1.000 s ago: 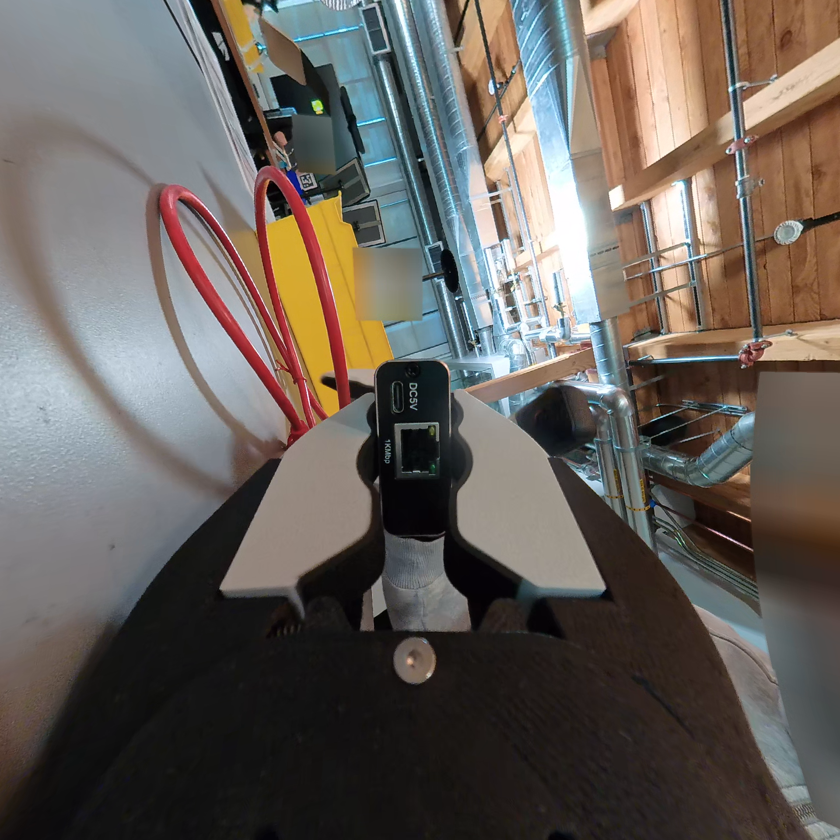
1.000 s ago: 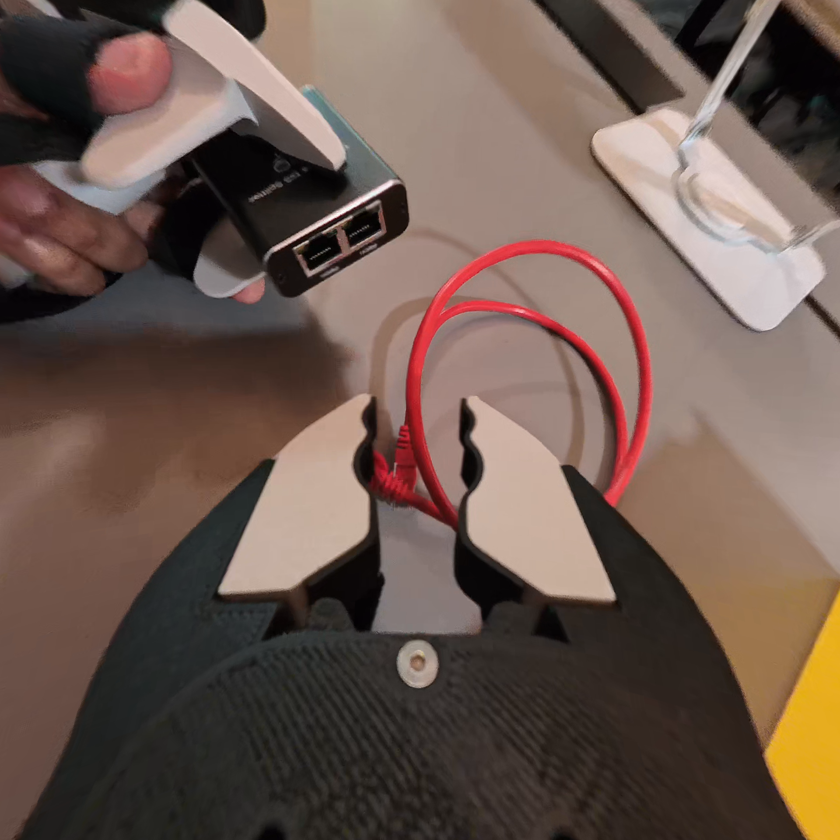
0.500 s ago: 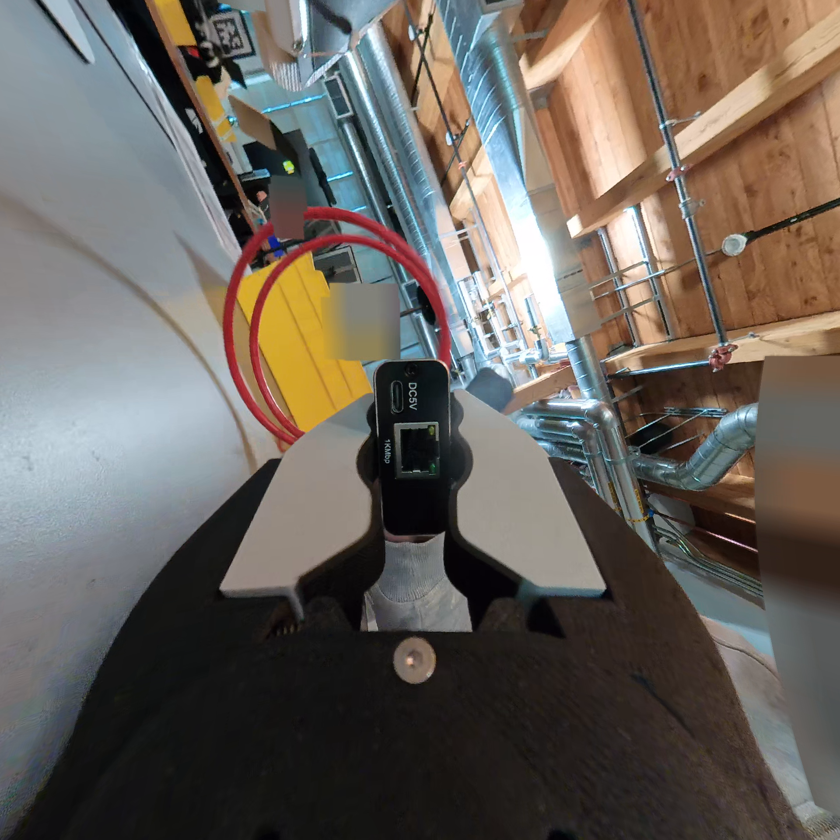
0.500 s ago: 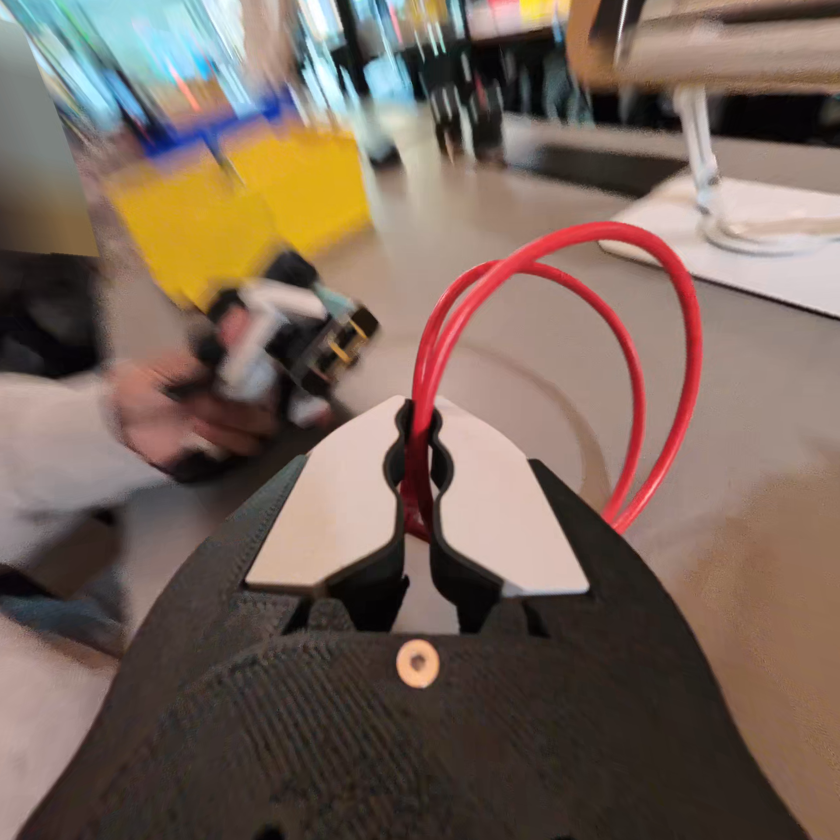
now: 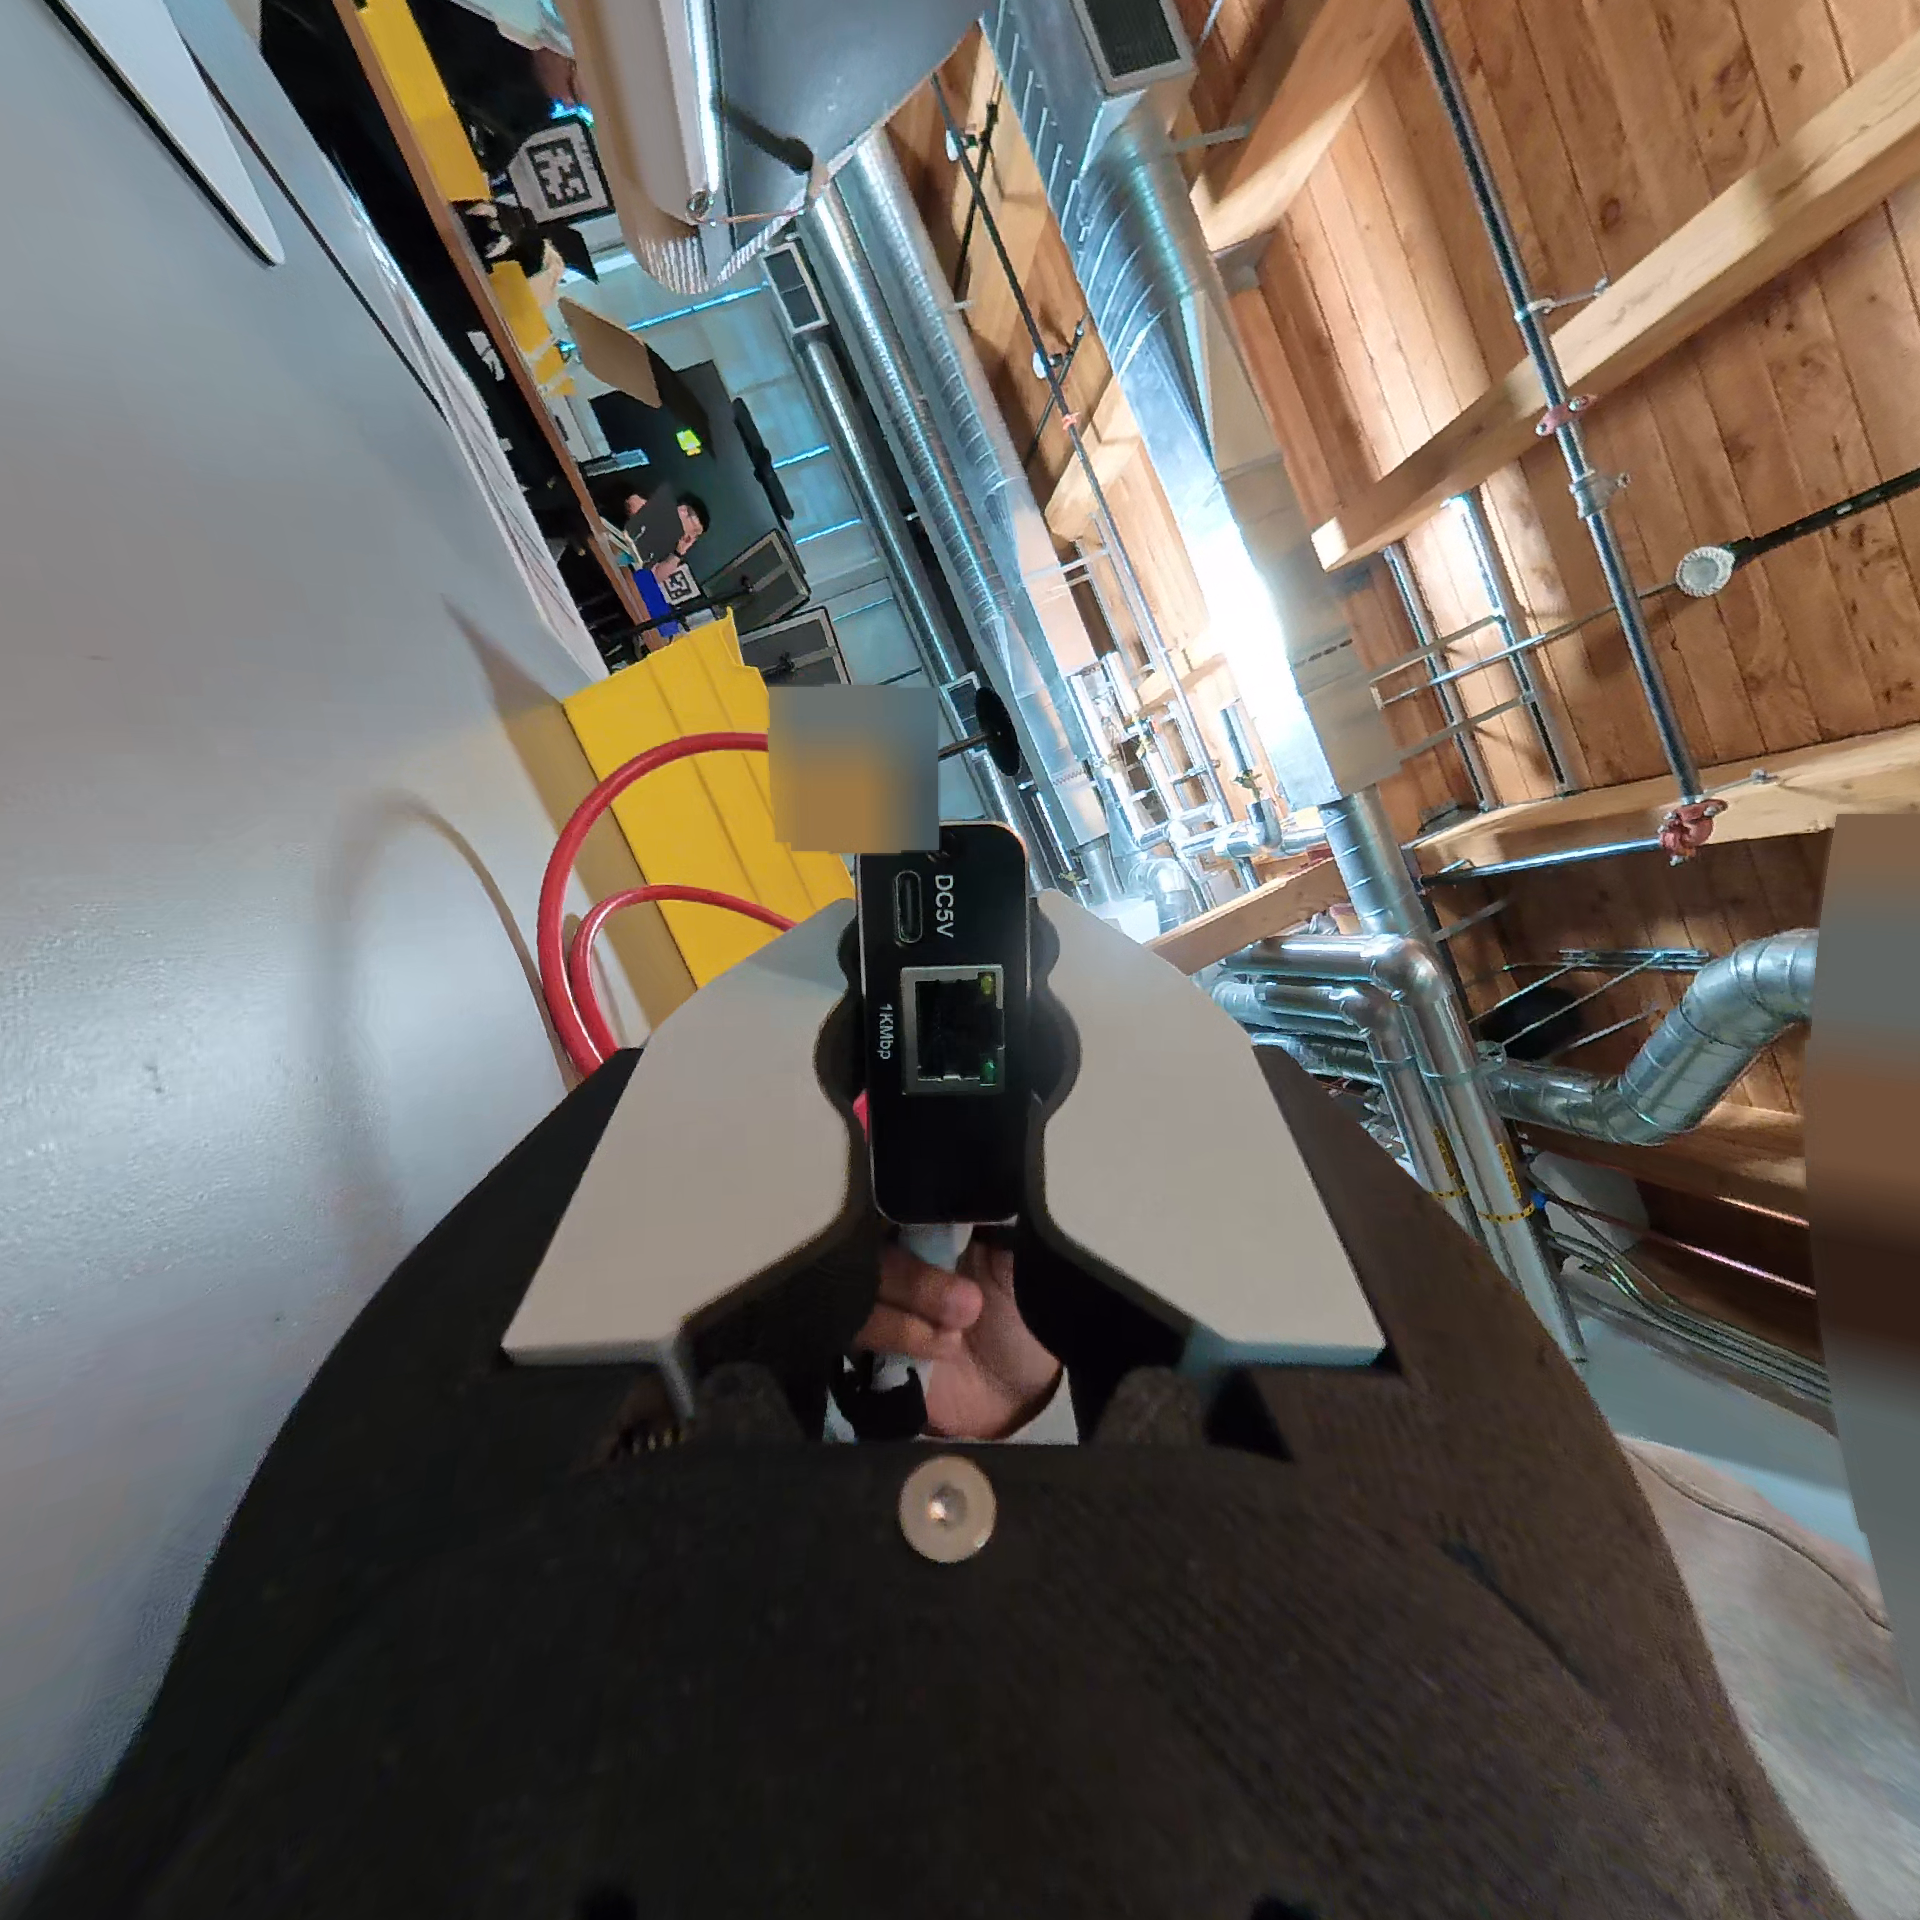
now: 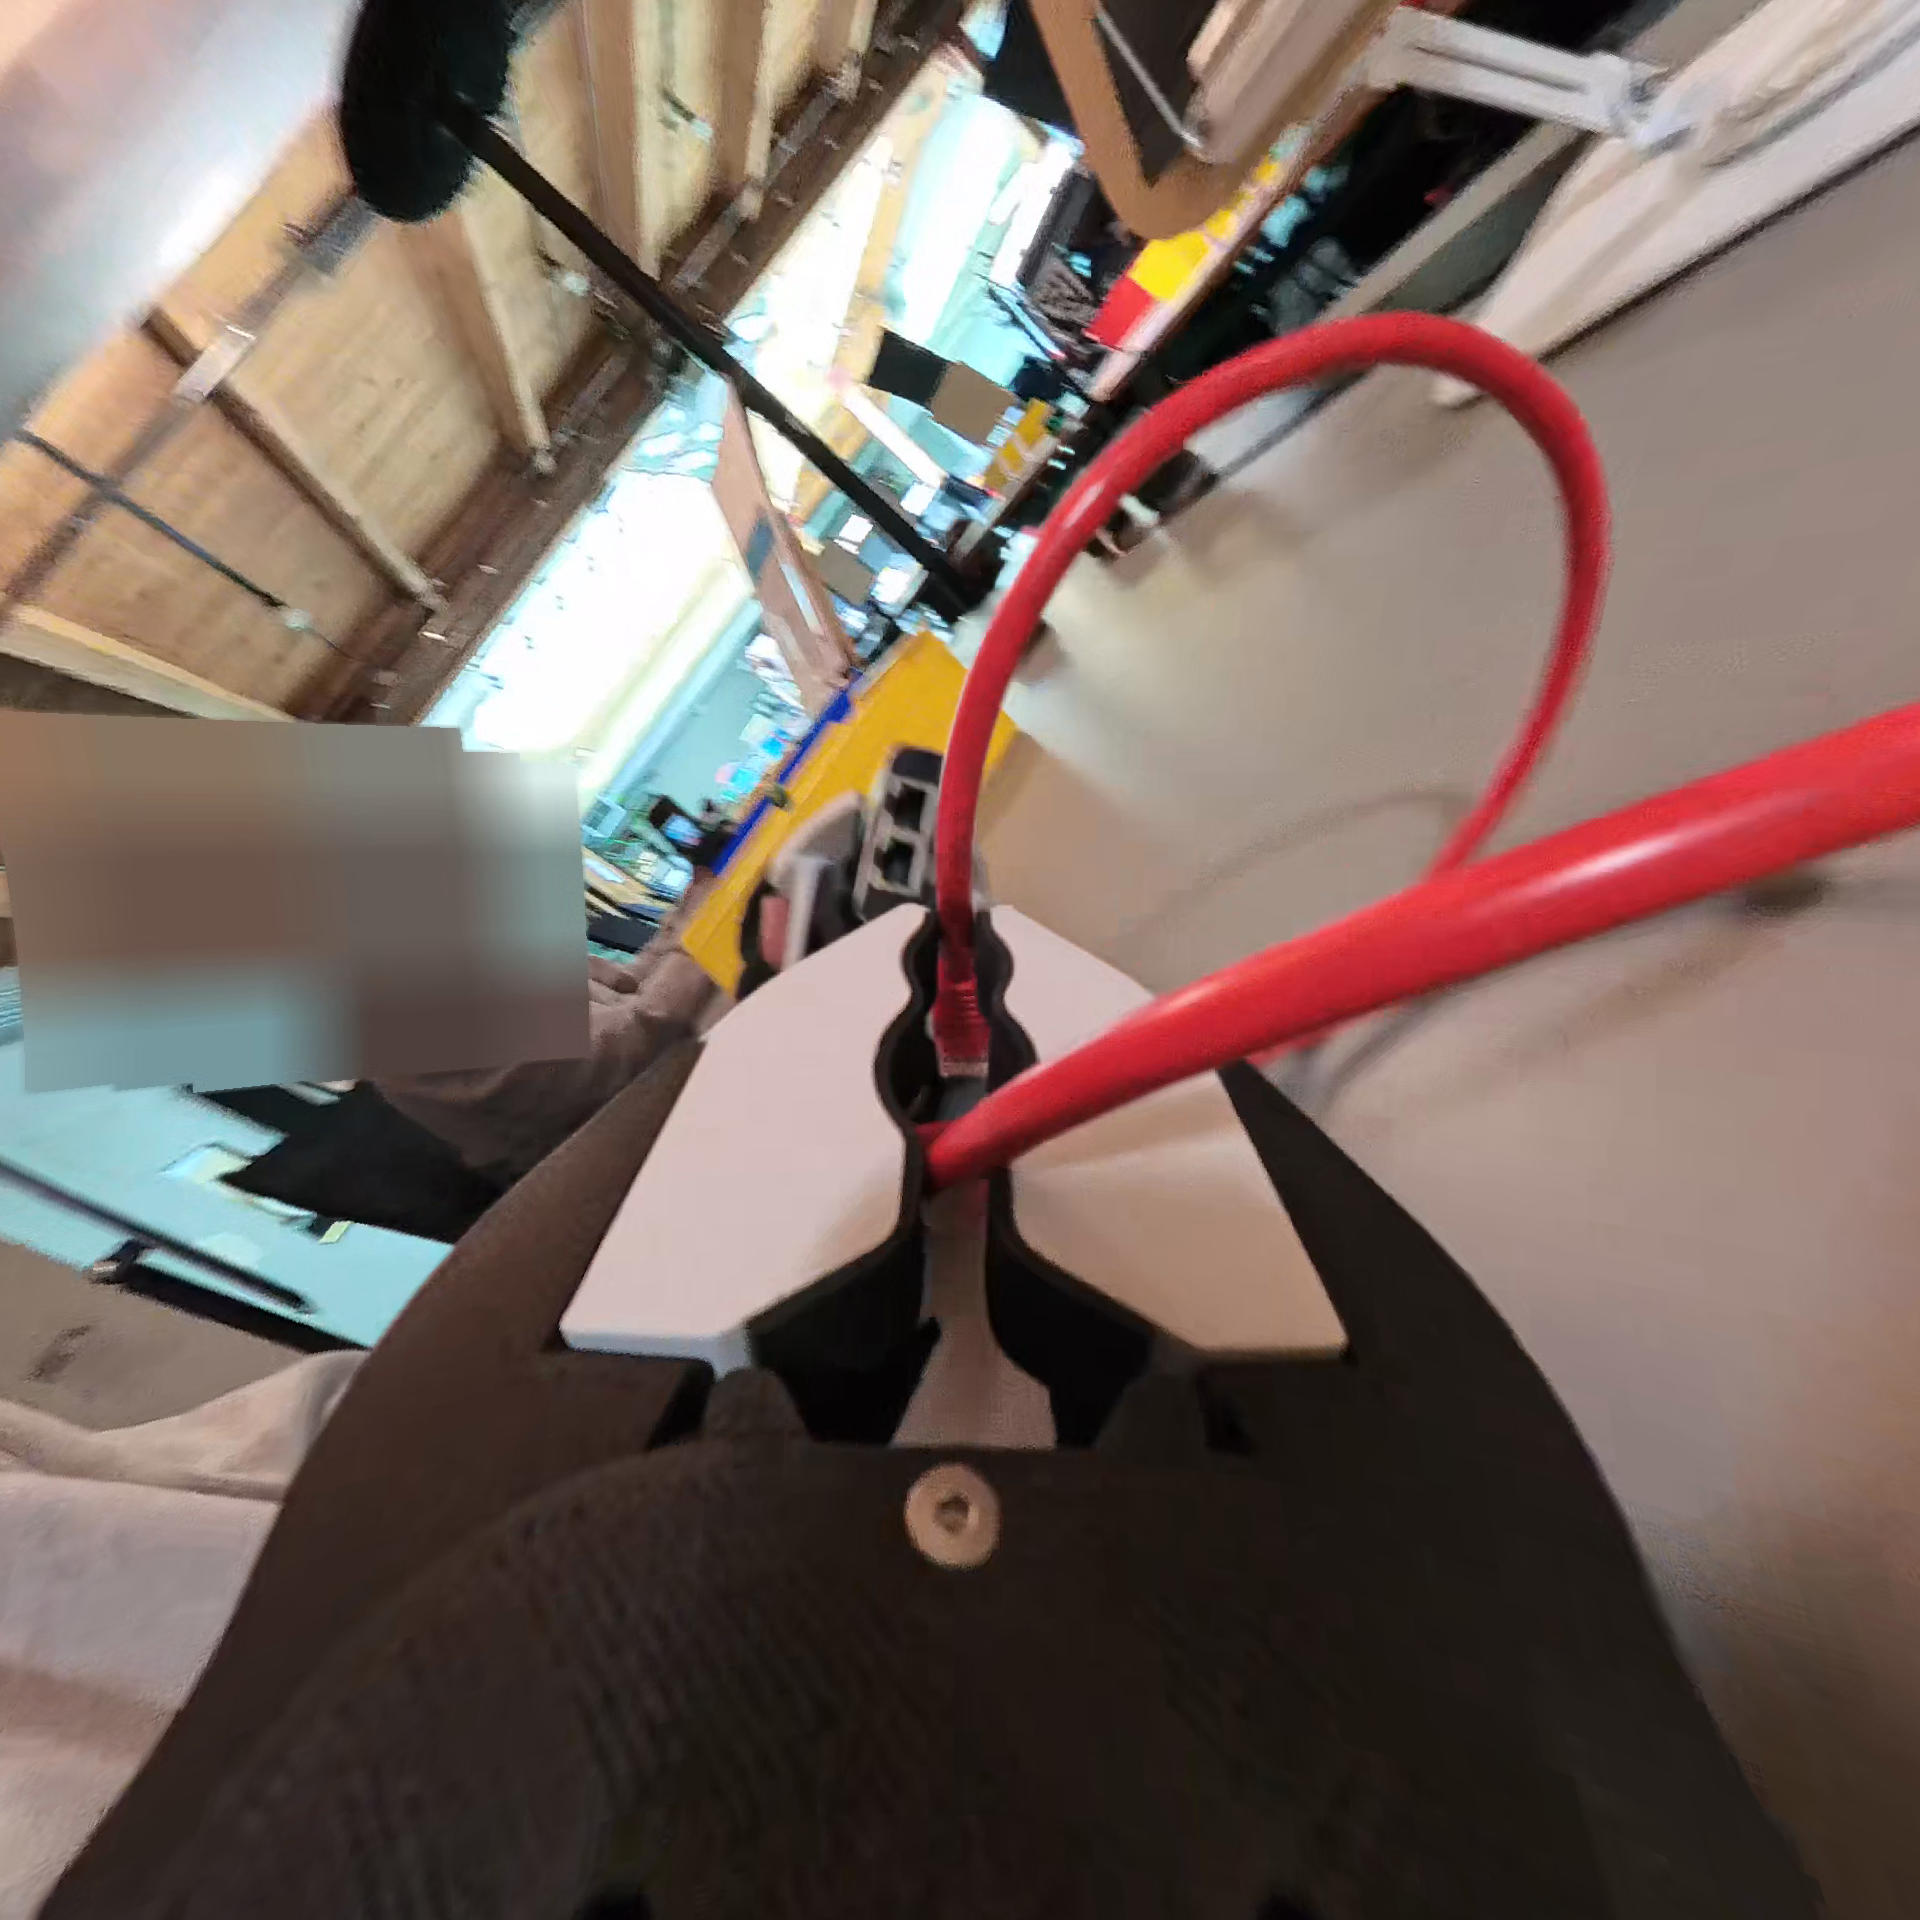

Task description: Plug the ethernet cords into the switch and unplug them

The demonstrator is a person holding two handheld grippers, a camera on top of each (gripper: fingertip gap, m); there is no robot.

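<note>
Grey tabletop (image 6: 1558,1039) under wooden ceiling and ducts. Left gripper (image 5: 940,997) clamps the black switch (image 5: 943,1049) upright, one port facing the camera. Right gripper (image 6: 961,1029) pinches the red ethernet cord (image 6: 1455,904) at its plug (image 6: 961,1023); loop arches above. Switch's twin ports (image 6: 902,831) sit just beyond, apparently empty through blur. Yellow bin (image 5: 707,790) behind; contents hidden.

Workshop, exposed ducts (image 5: 1101,343), timber ceiling (image 5: 1558,260)

Left tool (image 5: 943,997) clamped tight; right tool (image 6: 961,1023) likewise.
</note>
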